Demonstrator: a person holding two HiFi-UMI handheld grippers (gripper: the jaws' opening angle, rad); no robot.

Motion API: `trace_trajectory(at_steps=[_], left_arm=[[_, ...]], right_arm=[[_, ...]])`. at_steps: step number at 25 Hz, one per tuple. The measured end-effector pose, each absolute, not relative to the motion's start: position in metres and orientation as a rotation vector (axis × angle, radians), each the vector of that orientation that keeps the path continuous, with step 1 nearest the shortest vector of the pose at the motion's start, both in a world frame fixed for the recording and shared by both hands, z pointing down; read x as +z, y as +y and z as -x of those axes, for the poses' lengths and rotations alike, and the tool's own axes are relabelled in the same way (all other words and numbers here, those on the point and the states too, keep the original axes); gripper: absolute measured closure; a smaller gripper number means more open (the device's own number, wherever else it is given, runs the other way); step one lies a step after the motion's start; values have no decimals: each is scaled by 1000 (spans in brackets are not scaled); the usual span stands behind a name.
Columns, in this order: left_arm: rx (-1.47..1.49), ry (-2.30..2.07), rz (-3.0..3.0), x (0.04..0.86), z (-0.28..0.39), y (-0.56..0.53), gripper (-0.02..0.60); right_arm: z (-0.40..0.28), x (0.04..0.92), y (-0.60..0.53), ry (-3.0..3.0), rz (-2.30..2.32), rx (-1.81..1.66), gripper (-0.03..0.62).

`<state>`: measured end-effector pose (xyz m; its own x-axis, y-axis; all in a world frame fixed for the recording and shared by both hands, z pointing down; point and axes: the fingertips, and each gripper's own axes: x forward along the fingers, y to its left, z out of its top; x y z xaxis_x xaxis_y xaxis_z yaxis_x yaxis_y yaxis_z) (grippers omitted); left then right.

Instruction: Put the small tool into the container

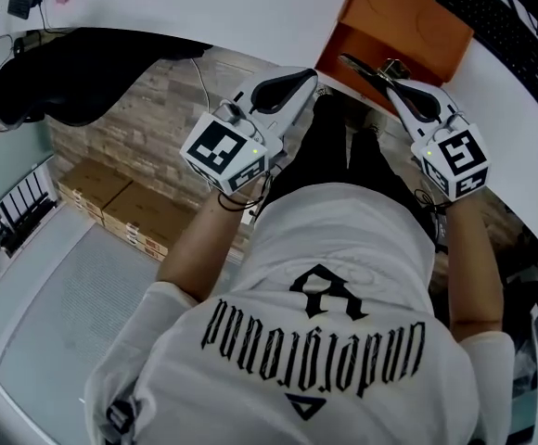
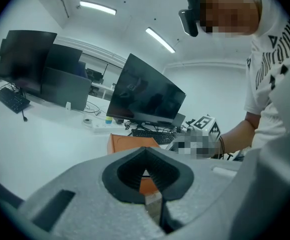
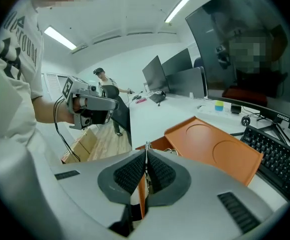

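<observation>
an office with dark monitors along a white worktop (image 1: 250, 7). the orange container (image 1: 408, 21) sits open at the worktop's near edge. the right gripper (image 1: 391, 89) is at that edge, its fingers pinched on a thin metal sliver, seemingly the small tool (image 3: 146, 148). the left gripper (image 1: 301, 82) is beside it, fingers a narrow slit apart and empty. by my reading the tool is carried but not yet dropped in.

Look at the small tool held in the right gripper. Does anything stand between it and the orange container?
Nothing visible does. The right gripper is shut on the small tool, a thin metal piece, close to the near edge of the orange container. The container's lid lies open on the far side, clear of the opening.
</observation>
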<state>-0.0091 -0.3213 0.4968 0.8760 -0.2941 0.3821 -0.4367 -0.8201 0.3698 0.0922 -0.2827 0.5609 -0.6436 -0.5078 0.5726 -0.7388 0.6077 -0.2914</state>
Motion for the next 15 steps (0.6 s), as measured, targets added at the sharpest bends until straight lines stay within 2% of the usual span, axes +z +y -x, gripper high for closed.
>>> trace_trajectory(at_steps=[15], left_arm=[[475, -509, -2536, 540, 11, -332, 568]], right_arm=[[-72, 622, -281, -2309, -843, 804, 572]])
